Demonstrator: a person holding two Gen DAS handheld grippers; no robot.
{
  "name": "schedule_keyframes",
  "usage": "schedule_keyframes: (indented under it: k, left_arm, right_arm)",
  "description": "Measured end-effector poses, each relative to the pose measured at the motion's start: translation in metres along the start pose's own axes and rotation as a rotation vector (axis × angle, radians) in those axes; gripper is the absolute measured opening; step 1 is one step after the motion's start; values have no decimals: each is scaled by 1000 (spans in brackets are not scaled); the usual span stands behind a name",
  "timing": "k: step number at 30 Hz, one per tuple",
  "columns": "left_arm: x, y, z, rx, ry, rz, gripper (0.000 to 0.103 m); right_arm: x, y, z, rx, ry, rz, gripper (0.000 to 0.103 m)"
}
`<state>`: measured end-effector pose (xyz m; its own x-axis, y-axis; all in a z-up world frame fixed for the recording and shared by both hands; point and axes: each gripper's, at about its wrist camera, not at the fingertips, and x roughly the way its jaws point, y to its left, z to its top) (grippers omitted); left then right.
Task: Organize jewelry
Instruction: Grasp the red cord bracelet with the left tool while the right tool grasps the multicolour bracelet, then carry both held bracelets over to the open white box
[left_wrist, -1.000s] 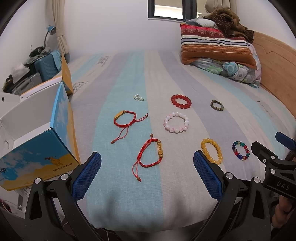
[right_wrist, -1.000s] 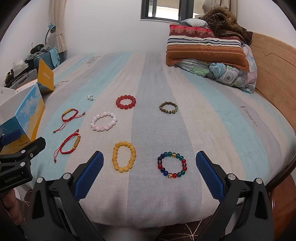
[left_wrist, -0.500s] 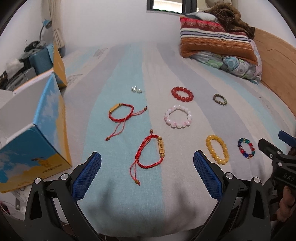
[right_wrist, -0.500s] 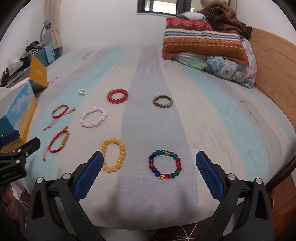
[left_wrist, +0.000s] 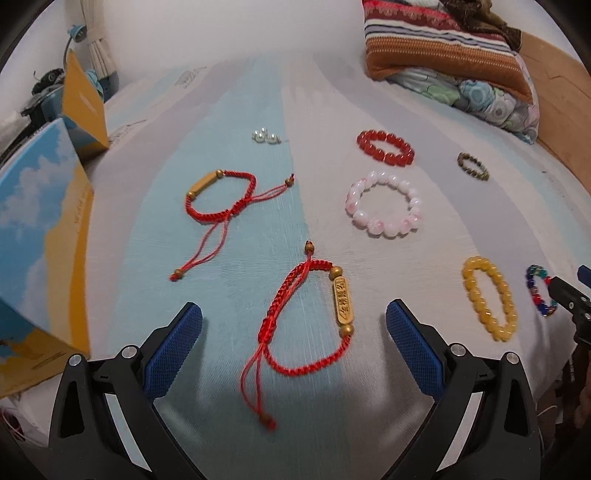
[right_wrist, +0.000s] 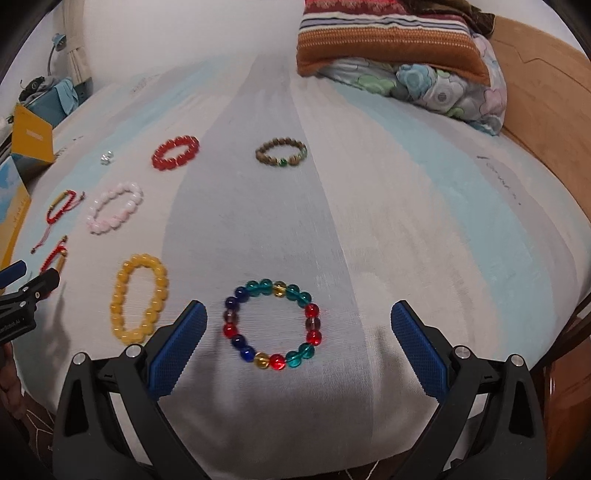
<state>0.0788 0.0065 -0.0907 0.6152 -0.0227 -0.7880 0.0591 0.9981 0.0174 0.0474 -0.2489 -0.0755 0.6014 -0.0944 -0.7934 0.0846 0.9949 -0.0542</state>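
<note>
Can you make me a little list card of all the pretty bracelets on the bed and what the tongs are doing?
surface: striped bed sheet
left tongs: open, over the near red cord bracelet
right tongs: open, over the multicolour bead bracelet
other beads: yellow bracelet, pink bracelet, red bead bracelet, brown bracelet
also: far red cord bracelet, pearls
held: nothing

My left claw (left_wrist: 293, 349) and right claw (right_wrist: 298, 343) look alike: 2 black angular arms each, with triangular cut-outs, silver round screws, and blue cross-hatched pads (left_wrist: 173, 350). The left one's side carries white lettering, partly cut off.
</note>
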Motion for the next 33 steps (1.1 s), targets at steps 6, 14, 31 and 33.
schedule_keyframes:
  k: [6, 14, 31, 33]
  left_arm:
    - [14, -1, -1, 3, -2, -5, 97]
    - [14, -1, 0, 6, 5, -14, 85]
    - [-3, -2, 0, 54, 46, -56, 13]
    - [-7, -1, 0, 54, 41, -56, 13]
  right_arm:
    - [17, 2, -3, -7, 36, 17, 94]
    - [25, 4, -7, -12, 60, 50, 76]
    - [20, 10, -6, -30, 69, 69, 18]
    - [18, 9, -6, -25, 67, 72, 17]
